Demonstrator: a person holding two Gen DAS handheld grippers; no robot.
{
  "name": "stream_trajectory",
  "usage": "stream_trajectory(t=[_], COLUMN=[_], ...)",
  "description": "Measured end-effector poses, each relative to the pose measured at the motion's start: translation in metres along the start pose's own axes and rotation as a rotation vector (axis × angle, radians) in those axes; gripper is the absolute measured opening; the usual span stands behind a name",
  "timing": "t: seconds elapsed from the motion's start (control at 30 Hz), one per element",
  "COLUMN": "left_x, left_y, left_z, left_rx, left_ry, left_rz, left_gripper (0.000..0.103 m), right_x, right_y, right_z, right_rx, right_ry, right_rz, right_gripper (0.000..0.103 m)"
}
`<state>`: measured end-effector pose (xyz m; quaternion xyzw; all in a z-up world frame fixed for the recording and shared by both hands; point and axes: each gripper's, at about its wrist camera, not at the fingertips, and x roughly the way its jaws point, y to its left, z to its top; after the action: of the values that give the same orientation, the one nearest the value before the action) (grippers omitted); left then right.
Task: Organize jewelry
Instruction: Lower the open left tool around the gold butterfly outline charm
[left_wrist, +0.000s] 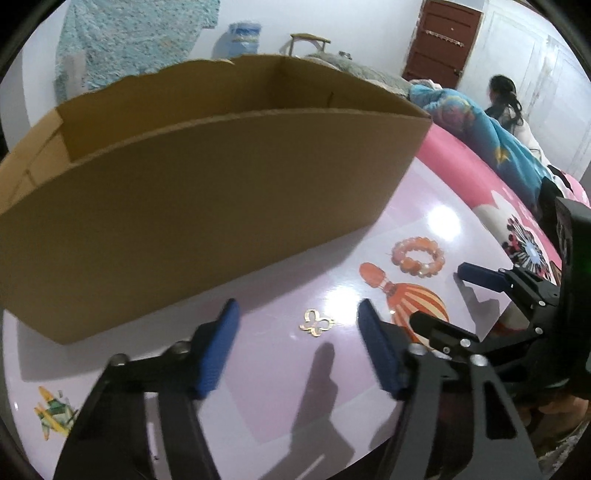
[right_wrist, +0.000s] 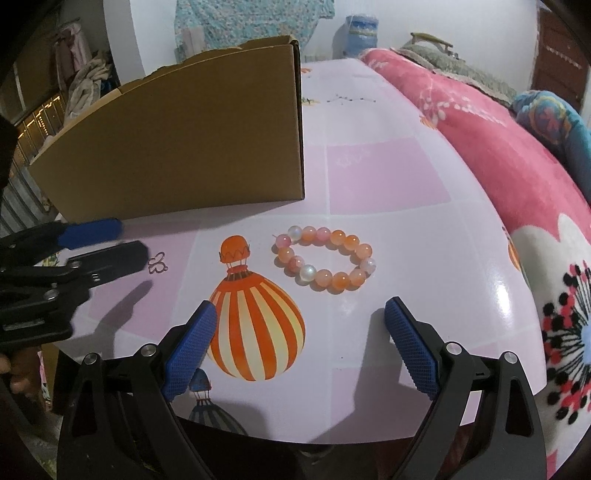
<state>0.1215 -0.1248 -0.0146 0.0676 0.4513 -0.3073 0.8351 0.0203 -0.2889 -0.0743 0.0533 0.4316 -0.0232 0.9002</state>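
While nothing is gripped, the left gripper is held with jaws apart around a gold charm lying on the counter. Jaws of the right gripper are spread before a bracelet. A box is set behind.

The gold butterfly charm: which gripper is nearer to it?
Left. The left gripper has the gold butterfly charm lying between its open fingertips; the right gripper sits apart, nearer the bead bracelet.
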Motion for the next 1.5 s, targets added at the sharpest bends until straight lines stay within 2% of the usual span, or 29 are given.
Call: stream_trajectory(t=[0.2,0.23,0.43,0.57,0.73,0.9,1.0,1.07,1.37,1.5], left_x=[0.016,0.019,0.028,0.029,0.029,0.032,0.025,0.025,0.020,0.018], left_y=[-0.005,-0.017,-0.031,-0.038,-0.048,-0.045,-0.045,-0.045,-0.040,-0.033], left_z=[0.007,0.002,0.004,0.011,0.010,0.018,0.005,0.005,0.001,-0.001], left_rx=[0.039,0.052,0.163,0.173,0.196,0.197,0.196,0.186,0.168,0.119], left_ry=[0.044,0.042,0.053,0.065,0.073,0.078,0.074,0.077,0.086,0.104], left_rz=[0.014,0.028,0.107,0.102,0.101,0.097,0.094,0.085,0.059,0.012], left_gripper=[0.033,0.032,0.029,0.028,0.016,0.016,0.015,0.008,0.008,0.008], right_x=[0.000,0.000,-0.002,-0.001,-0.001,-0.002,-0.002,-0.002,-0.002,-0.002], right_y=[0.002,0.002,0.003,0.002,0.002,0.001,0.000,0.001,0.001,0.001], right_z=[-0.005,-0.005,-0.007,-0.005,-0.005,-0.004,-0.004,-0.004,-0.003,-0.003], right_rx=[-0.026,-0.029,-0.033,-0.030,-0.027,-0.021,-0.023,-0.023,-0.018,-0.019], right_ry=[-0.013,-0.014,-0.019,-0.021,-0.022,-0.023,-0.023,-0.023,-0.021,-0.020], right_rz=[-0.012,-0.013,-0.010,-0.009,-0.007,-0.001,-0.001,-0.002,0.003,0.001], right_gripper=[0.088,0.088,0.088,0.088,0.088,0.088,0.088,0.088,0.088,0.088])
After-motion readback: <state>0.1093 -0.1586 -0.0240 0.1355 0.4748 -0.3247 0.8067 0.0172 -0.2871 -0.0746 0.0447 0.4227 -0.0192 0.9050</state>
